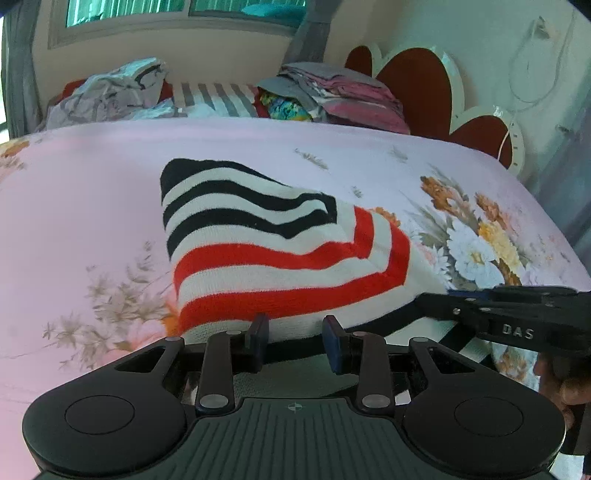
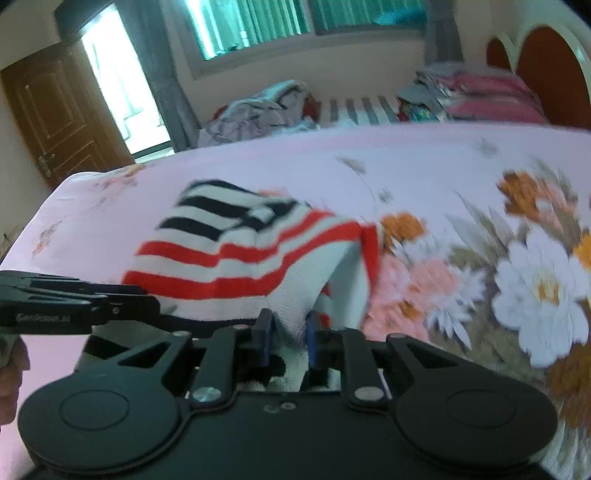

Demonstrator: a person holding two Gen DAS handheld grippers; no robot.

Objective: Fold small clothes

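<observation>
Nearest the left wrist camera, the left gripper (image 1: 294,334) had its jaws parted, the near hem of the striped sweater (image 1: 273,251) lying just beyond and between the blue pads with no cloth visibly pinched. To its right, the right gripper (image 2: 290,328) had its jaws drawn close on a bunch of the sweater's white knit, holding the right near edge raised off the bed so that the fabric tented up and showed its underside; blur in the right wrist view suggested that this arm was moving. The sweater, red-and-white striped near the grippers and black-and-white striped at the far end, lay in the middle of the pink floral bedspread (image 1: 92,206), already doubled over on itself, with a diagonal overlap running across its right half. By my reading, the step in hand was a further fold, carrying the near edge away toward the black-striped end. The next move would call for the left gripper to close on the hem level with the right one, then for both to lift and travel forward together so the edge lands square. Farther back, well apart from the sweater, a crumpled heap of grey clothes (image 1: 107,96) and a stack of folded pink and grey clothes (image 1: 347,96) sat beneath the window (image 1: 184,14).
</observation>
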